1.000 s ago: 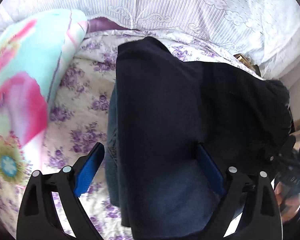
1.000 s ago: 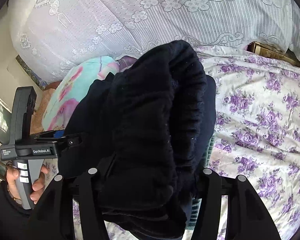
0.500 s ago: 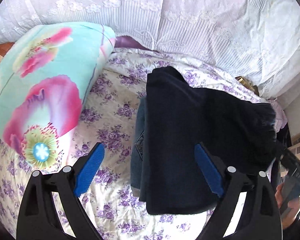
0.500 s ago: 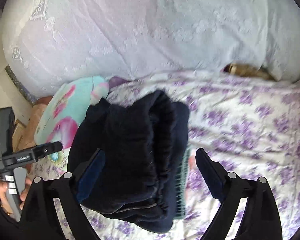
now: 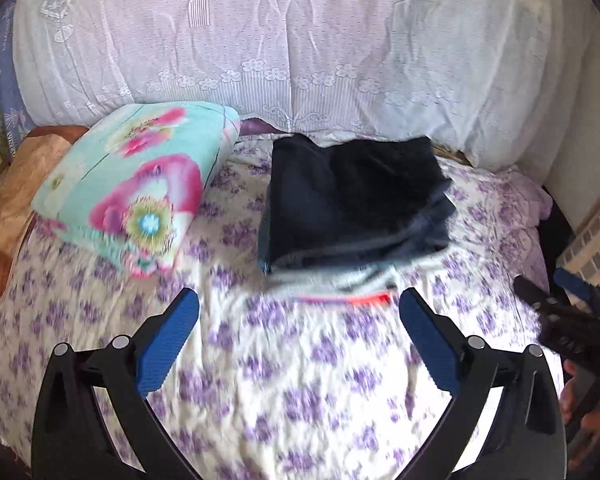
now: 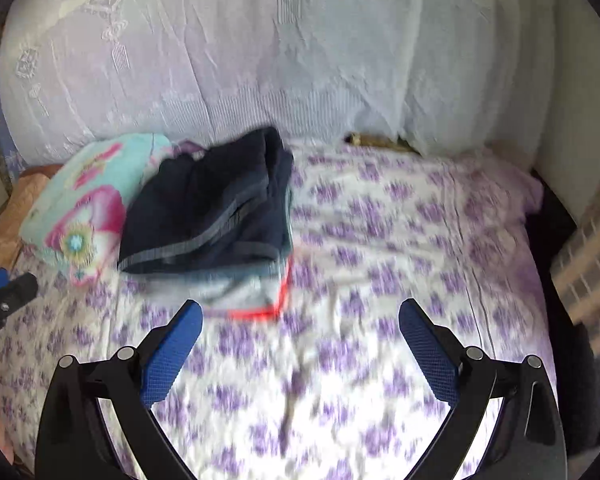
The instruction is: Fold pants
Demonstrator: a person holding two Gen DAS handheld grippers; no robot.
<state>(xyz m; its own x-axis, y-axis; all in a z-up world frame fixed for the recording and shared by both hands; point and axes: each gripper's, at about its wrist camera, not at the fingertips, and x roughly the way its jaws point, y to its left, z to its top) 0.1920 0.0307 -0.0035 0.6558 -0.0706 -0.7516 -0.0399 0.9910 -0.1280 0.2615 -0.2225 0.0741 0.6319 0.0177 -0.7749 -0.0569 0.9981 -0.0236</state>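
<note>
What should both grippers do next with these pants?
Probably keep clear and stop: the dark pants lie folded atop a clothes stack on the bed, and both the left gripper and right gripper are open, holding nothing.

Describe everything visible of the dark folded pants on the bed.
The dark pants are navy, of soft, thick-looking fabric, folded into a rough rectangle and lying flat as the top layer of a small stack. Beneath them show a blue denim-like layer, a pale grey one and a red-orange edge. The stack rests on the purple-flowered bedsheet, beside the flowered turquoise pillow and near the white lace cover. Neither gripper touches them. Motion blur hides finer detail.
</note>
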